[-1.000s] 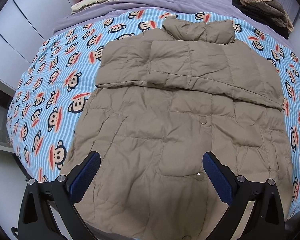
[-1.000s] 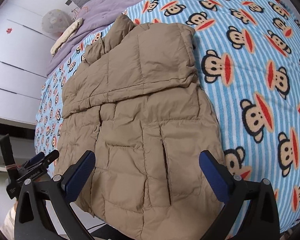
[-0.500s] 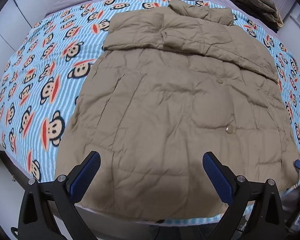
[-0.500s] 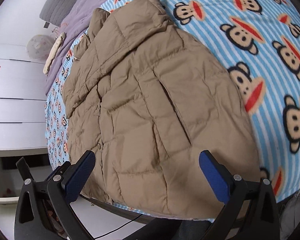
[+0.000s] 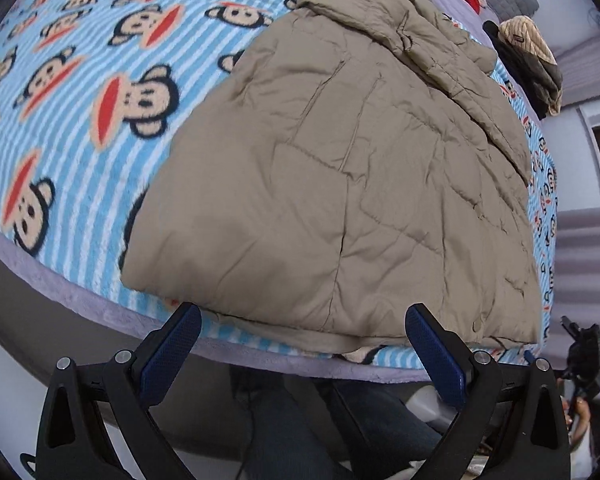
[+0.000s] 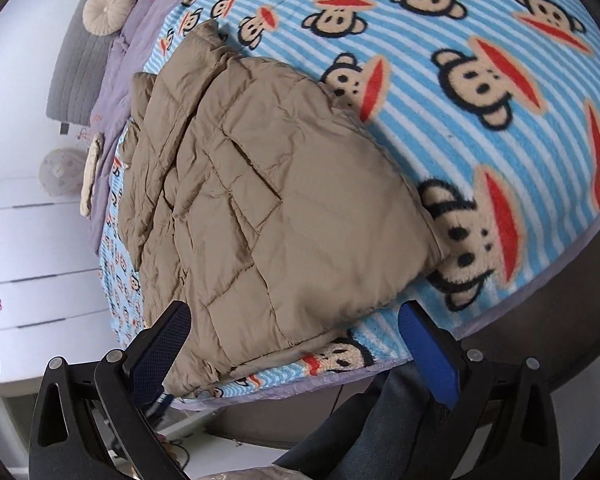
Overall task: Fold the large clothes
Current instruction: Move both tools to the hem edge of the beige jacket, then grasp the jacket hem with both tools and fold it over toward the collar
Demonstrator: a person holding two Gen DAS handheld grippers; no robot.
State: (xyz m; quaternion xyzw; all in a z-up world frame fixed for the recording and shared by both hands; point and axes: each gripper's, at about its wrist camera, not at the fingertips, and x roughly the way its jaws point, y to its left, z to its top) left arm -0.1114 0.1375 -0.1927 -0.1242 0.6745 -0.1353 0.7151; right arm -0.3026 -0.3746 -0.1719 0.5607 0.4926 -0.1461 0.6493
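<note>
Right now your tan puffer jacket (image 5: 360, 168) lies flat on the bed's monkey-print blanket (image 5: 80, 92), its hem along the near edge of the bed and its sleeves folded across the chest. Your left gripper (image 5: 302, 354) sits just off that near edge, jaws spread wide and empty, facing the hem's left corner. Your right gripper (image 6: 294, 356) is likewise spread apart and holds nothing, close to the hem's right corner, its left finger (image 6: 160, 354) just beside the fabric.

jacket (image 5: 340, 184) far collar hidden | bed (image 6: 500, 340) underside unseen
</note>
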